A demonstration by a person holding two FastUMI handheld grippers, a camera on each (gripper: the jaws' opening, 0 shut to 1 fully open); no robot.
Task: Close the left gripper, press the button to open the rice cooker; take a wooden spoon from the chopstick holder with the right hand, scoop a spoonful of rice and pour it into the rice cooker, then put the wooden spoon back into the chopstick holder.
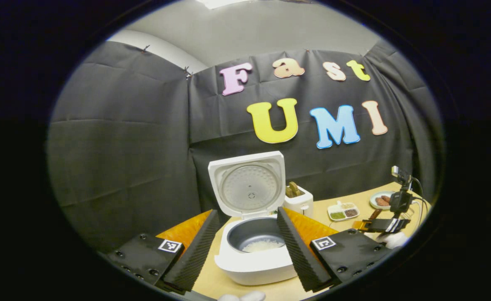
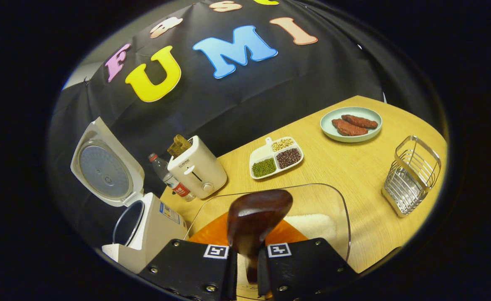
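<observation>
Rice cooker open, wooden spoon in right gripper

Table (image 2: 354, 175); rice cooker (image 1: 256, 251), lid upright, rice in its pot, between the spread fingers of the released left gripper (image 1: 245, 246); clear rice container (image 2: 312, 209); wire chopstick holder (image 2: 410, 175), far right; right gripper (image 2: 247, 267) clenched on wooden spoon (image 2: 256, 213), bowl above the container.

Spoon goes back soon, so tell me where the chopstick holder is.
In the right gripper view the chopstick holder, a wire basket, stands on the table's right side, just below the plate of meat and right of the clear rice container.
</observation>
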